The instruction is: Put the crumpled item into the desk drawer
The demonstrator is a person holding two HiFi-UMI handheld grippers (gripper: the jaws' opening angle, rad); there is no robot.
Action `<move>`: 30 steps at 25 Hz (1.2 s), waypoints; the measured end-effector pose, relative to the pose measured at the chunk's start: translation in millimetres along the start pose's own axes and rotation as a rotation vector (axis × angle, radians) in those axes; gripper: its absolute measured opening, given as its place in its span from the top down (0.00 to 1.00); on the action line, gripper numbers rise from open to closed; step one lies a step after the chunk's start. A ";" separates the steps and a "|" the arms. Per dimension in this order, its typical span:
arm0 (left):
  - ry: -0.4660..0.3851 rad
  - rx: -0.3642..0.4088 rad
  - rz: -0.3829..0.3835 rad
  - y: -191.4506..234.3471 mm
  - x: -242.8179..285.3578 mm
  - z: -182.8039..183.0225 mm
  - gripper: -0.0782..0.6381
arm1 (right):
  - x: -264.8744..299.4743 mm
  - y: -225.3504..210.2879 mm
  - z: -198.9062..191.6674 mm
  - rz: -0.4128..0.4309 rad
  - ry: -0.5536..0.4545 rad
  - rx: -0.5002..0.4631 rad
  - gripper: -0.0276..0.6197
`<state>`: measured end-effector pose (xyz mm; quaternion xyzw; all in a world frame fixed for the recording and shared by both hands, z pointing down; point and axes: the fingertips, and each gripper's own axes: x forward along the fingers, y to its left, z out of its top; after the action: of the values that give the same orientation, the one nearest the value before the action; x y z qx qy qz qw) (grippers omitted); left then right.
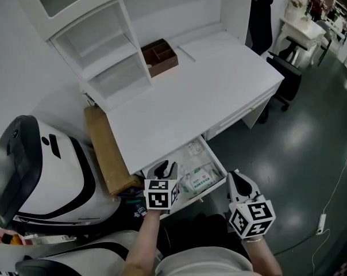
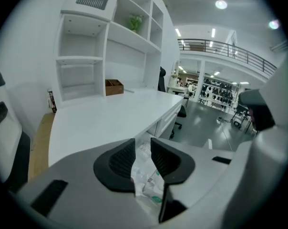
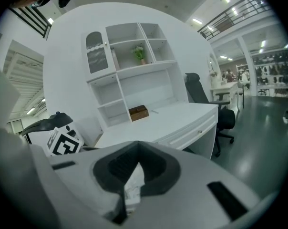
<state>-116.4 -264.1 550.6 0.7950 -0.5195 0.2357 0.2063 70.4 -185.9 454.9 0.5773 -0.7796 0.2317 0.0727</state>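
Crumpled item (image 1: 200, 180): down inside the open drawer (image 1: 211, 187) under the front edge of the desk (image 1: 191, 91), so probably most of the way through the job already, just guessing tho. Lies straight ahead of the left gripper (image 2: 142, 144) and a touch below, near end poking up into the gap between the jaws. Seems to run side to side along the drawer, roughly parallel to the drawer front, so crosswise to the pointing direction of those jaws. Sits way closer to the left gripper than to the right gripper (image 3: 137, 147).

Left jaws: partway apart, straddling that near end. Can't really call it a squeeze, no clear sign of a bite. Right gripper: parked just outside the drawer's front right corner, jaws pulled together at the tips, a sliver of something white and crinkly showing in the slit behind them. Could be pinched, could be only seen through the slit, can't tell.

Looks-wise: thin whitish see-through plastic, all crinkled and bunched, some green print on it plus small lettering too tiny to read. Probably floppy and springy, so likely to puff back up rather than stay flat. Next up, probably backing the left gripper straight out, keeping loose folds below the drawer rim.
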 end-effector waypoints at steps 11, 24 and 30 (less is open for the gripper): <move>-0.166 -0.016 0.020 -8.4 -64.7 39.3 0.82 | -10.7 10.5 18.5 0.021 -0.064 -0.022 0.95; -0.282 -0.047 0.054 -17.0 -123.3 44.7 0.90 | -20.8 27.5 29.8 0.083 -0.105 -0.058 0.95; -0.288 -0.075 0.072 -16.9 -137.5 37.7 0.90 | -23.5 35.3 34.4 0.136 -0.110 -0.026 0.95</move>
<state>-142.7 -179.1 437.9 0.7933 -0.5802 0.1069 0.1505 50.3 -172.9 405.8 0.5338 -0.8228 0.1938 0.0215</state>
